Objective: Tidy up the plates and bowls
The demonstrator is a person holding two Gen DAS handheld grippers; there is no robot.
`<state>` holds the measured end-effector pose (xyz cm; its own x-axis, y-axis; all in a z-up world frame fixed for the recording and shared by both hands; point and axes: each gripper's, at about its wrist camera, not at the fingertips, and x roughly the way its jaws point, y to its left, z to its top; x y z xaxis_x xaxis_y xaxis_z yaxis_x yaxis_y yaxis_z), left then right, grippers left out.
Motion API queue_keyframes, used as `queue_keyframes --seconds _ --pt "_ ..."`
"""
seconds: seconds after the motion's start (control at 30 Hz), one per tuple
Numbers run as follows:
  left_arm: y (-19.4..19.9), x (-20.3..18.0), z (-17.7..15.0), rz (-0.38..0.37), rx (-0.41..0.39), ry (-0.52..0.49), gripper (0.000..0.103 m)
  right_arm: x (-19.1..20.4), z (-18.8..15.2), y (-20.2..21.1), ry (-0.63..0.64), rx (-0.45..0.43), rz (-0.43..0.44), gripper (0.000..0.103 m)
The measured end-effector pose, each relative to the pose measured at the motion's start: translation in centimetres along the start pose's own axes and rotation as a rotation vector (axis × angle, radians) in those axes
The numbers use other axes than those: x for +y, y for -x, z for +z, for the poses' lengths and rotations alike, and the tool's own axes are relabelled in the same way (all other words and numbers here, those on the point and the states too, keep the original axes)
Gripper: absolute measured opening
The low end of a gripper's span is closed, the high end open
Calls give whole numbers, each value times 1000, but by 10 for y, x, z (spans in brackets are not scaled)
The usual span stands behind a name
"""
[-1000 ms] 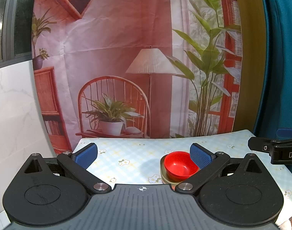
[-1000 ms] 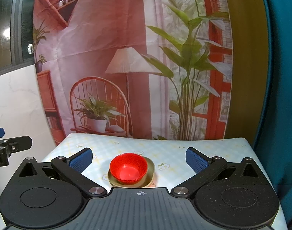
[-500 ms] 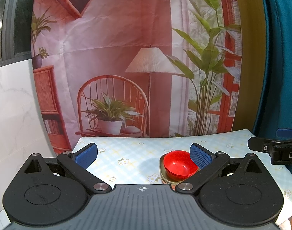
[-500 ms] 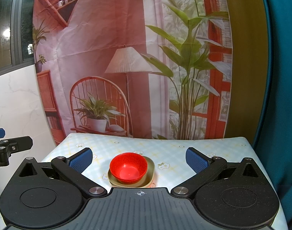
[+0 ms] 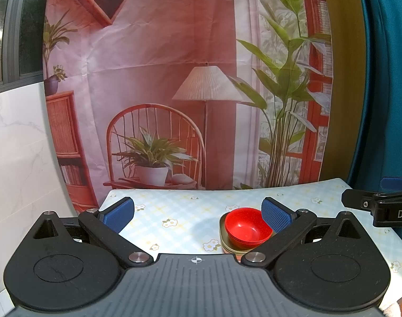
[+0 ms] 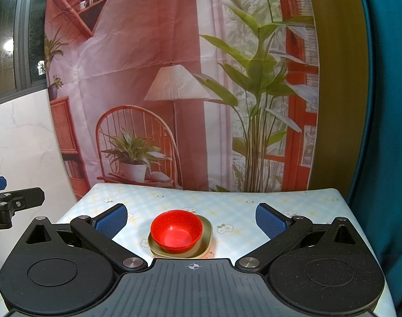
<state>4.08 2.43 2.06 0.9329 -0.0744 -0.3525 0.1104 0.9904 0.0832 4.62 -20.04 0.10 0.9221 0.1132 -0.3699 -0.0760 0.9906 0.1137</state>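
Observation:
A stack of red bowls (image 6: pixel 176 230) sits on a stack of olive-green plates (image 6: pixel 204 248) near the front of the table. In the left wrist view the red bowls (image 5: pixel 247 231) and olive plates (image 5: pixel 224 241) lie low right, partly behind the right finger. My left gripper (image 5: pixel 197 212) is open and empty, held above the table to the left of the stack. My right gripper (image 6: pixel 190 220) is open and empty, with the stack between its fingers and farther ahead. Each gripper shows at the edge of the other's view.
The table (image 6: pixel 227 203) has a light blue checked cloth with small flowers. A printed backdrop (image 6: pixel 174 79) hangs behind its far edge. A white marble-look wall (image 5: pixel 15 145) stands left and a teal curtain (image 6: pixel 386 132) right.

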Motion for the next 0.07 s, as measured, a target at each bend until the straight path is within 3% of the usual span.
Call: queue_keyframes --seconds 0.07 --pt "0 0 0 -1 0 0 103 0 0 0 0 0 0 103"
